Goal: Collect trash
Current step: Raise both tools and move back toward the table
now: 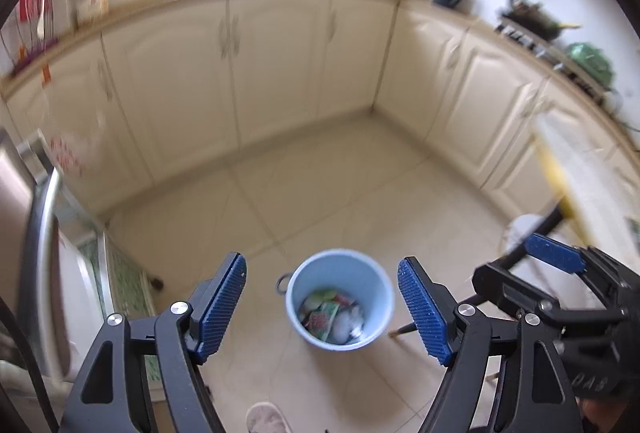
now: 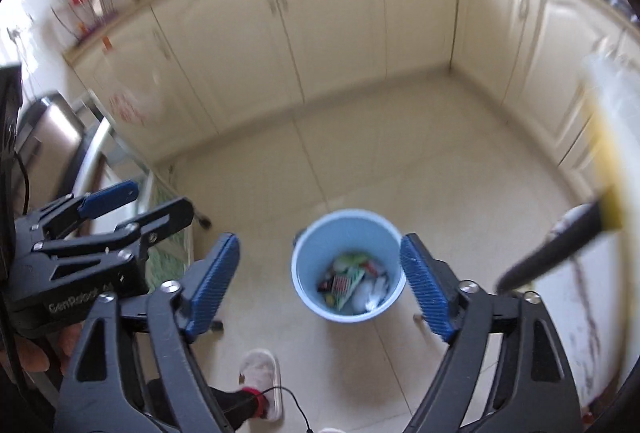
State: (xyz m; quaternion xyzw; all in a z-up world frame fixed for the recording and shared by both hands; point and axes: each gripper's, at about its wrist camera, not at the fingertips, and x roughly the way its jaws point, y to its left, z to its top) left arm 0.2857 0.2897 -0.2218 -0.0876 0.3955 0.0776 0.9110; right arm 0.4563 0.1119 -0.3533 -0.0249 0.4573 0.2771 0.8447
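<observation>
While both grippers hover above the kitchen floor (image 2: 400,161), the blue bin (image 1: 340,297) stands upright on the tiles and serves as the landmark for what follows. Inside the bin lies the trash (image 1: 332,317): crumpled wrappers with green and red print and some white, tissue-like scraps, gathered at its bottom. Such material is judged light, soft and easily crushed; thin film may slip, so a pinch across a folded or bunched edge would hold better than one on a flat face. The bin itself looks like thin, light plastic, stiff enough to be taken by its rim.

The left gripper (image 1: 322,309) has its fingers (image 1: 222,307) spread wide and grasping nothing; in the left wrist view the bin appears between them, well below and apart from both pads. The right gripper (image 2: 320,281) is likewise released and empty, its fingers (image 2: 426,289) flanking the bin in the right wrist view without touching it. Each gripper shows at the edge of the other's view, so the two sit side by side above the bin. A slippered foot (image 2: 260,377) stands on the floor nearer the person than the bin. Cream cabinets (image 1: 280,73) line the far side beyond the bin, motion-blurred.
</observation>
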